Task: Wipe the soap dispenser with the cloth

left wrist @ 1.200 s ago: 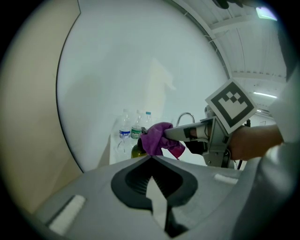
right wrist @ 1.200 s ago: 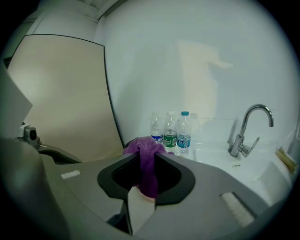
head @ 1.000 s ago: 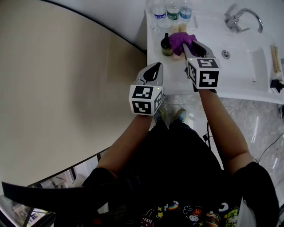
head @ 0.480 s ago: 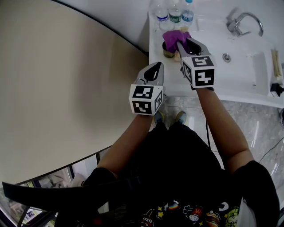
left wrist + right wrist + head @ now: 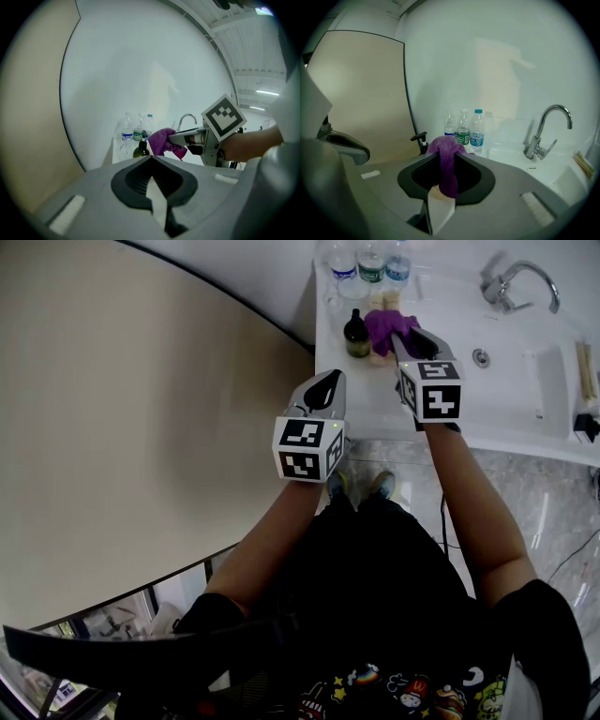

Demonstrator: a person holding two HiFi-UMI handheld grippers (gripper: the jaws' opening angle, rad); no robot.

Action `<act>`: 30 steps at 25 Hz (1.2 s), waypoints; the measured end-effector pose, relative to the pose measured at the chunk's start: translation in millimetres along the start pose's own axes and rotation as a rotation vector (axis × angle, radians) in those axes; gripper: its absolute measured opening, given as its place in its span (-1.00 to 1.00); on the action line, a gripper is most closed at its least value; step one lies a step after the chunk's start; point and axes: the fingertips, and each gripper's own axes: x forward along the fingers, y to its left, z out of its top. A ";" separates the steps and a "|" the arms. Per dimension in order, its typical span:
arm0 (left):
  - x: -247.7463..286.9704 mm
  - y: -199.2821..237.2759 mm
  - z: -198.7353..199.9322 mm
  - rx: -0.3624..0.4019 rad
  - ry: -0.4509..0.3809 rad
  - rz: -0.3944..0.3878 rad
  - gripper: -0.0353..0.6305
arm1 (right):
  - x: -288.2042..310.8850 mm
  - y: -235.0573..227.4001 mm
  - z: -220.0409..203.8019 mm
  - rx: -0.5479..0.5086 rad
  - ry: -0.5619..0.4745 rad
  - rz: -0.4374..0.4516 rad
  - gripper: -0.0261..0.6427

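The soap dispenser (image 5: pixel 355 334) is a small dark bottle with a black pump, standing at the left end of the white counter (image 5: pixel 375 399). My right gripper (image 5: pixel 403 337) is shut on a purple cloth (image 5: pixel 388 326), which hangs just right of the dispenser. In the right gripper view the cloth (image 5: pixel 447 161) runs between the jaws, and the pump (image 5: pixel 420 139) pokes out to its left. My left gripper (image 5: pixel 329 381) is shut on nothing, held short of the counter's front edge. Its own view shows the dispenser (image 5: pixel 141 149) and cloth (image 5: pixel 164 141) ahead.
Three water bottles (image 5: pixel 366 259) stand behind the dispenser against the wall. A beige object (image 5: pixel 379 356) lies under the cloth. The sink basin (image 5: pixel 544 371) and chrome faucet (image 5: pixel 514 279) are to the right. A tan wall panel (image 5: pixel 141 427) fills the left.
The right gripper swept the cloth left over the dispenser's top half a second ago, then came back right. The dispenser now shows again. The left gripper has not moved.
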 end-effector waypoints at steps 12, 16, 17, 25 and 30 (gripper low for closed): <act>9.4 -9.0 4.2 0.008 0.005 -0.017 -0.89 | -15.0 7.4 39.4 0.008 -0.108 0.040 -0.59; 5.0 -7.4 -3.1 0.016 0.032 -0.008 -0.89 | 7.7 14.8 2.6 0.000 -0.031 0.055 -0.59; 4.1 -6.1 -5.0 0.017 0.037 -0.005 -0.89 | 12.9 15.6 -6.5 -0.009 -0.011 0.055 -0.59; 1.1 -1.3 -29.6 -0.002 0.086 0.003 -0.89 | 35.4 15.4 -59.1 -0.052 0.085 0.059 -0.59; -2.1 -1.4 -37.3 0.001 0.104 -0.006 -0.89 | 42.3 18.0 -74.6 -0.079 0.123 0.061 -0.59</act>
